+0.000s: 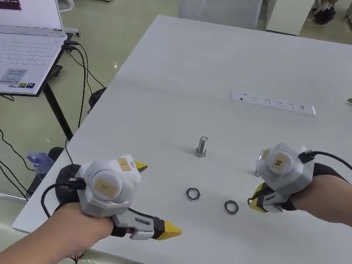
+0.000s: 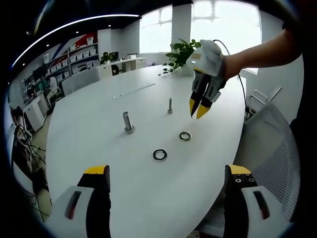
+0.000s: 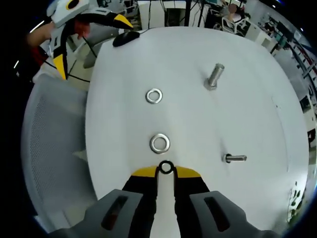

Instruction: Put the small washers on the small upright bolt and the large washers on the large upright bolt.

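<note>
The large bolt [image 1: 202, 147] stands upright mid-table, head down. Two large washers [image 1: 192, 193] [image 1: 231, 207] lie flat in front of it. My left gripper [image 1: 155, 198] is open at the near left edge, nothing between its yellow tips. In the left gripper view the washers [image 2: 160, 154] [image 2: 185, 136], large bolt [image 2: 128, 122] and small bolt [image 2: 170, 105] lie ahead. My right gripper [image 3: 166, 171] is shut on a small dark washer [image 3: 166, 167], just above the table. The small bolt [image 3: 234, 158] is to its right, a large washer [image 3: 160, 143] just ahead.
A white power strip [image 1: 273, 103] lies at the far right of the table. A laptop [image 1: 27, 44] on a stand with cables is off the table's left edge. A mesh chair [image 2: 267, 129] stands by the near edge.
</note>
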`<state>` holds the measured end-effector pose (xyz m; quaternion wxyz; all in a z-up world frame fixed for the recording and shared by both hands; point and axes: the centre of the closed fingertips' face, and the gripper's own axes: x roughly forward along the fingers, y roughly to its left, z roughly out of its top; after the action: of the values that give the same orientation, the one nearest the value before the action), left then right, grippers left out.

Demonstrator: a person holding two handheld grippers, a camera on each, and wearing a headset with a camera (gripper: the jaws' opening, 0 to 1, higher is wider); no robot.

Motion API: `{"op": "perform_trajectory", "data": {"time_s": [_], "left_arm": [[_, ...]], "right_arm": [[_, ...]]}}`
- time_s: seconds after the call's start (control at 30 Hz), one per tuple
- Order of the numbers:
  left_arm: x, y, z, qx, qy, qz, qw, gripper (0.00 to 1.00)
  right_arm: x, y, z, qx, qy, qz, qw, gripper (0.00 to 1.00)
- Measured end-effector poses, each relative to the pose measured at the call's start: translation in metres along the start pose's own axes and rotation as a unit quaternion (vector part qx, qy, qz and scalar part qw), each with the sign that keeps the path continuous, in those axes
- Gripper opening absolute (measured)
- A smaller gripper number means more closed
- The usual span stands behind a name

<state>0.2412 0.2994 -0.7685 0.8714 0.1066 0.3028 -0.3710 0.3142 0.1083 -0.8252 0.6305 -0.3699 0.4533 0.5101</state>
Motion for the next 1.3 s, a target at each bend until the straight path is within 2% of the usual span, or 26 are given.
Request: {"op": "perform_trajectory", "data": {"time_s": [0.13,0.37,0.63,1.13,1.3], "left_arm": [[0.001,0.002,-0.002,-0.001,0.005,0.002,1.0,0.96],[0.003,0.0,-0.004,-0.004,0.01,0.0,0.9999,0.96],[0.003,0.003,-0.006,-0.003,0.014,-0.001,0.9999,0.96],[0.003,0.004,-0.009,-0.005,0.022,-0.002,0.9997,0.96],[0.003,0.005,-0.009,-0.004,0.024,-0.003,0.9997,0.95]], "right_arm": [[-0.01,-0.02,-0.01,0.015,0.002,-0.015,0.9998,0.12],[-0.021,-0.053,-0.017,0.029,0.003,-0.034,0.999,0.12],[-0.028,-0.066,-0.012,0.029,0.007,-0.043,0.9986,0.12],[-0.027,-0.092,0.003,0.026,0.001,-0.054,0.9982,0.12],[-0.025,-0.095,0.009,0.025,-0.003,-0.051,0.9984,0.12]]}}
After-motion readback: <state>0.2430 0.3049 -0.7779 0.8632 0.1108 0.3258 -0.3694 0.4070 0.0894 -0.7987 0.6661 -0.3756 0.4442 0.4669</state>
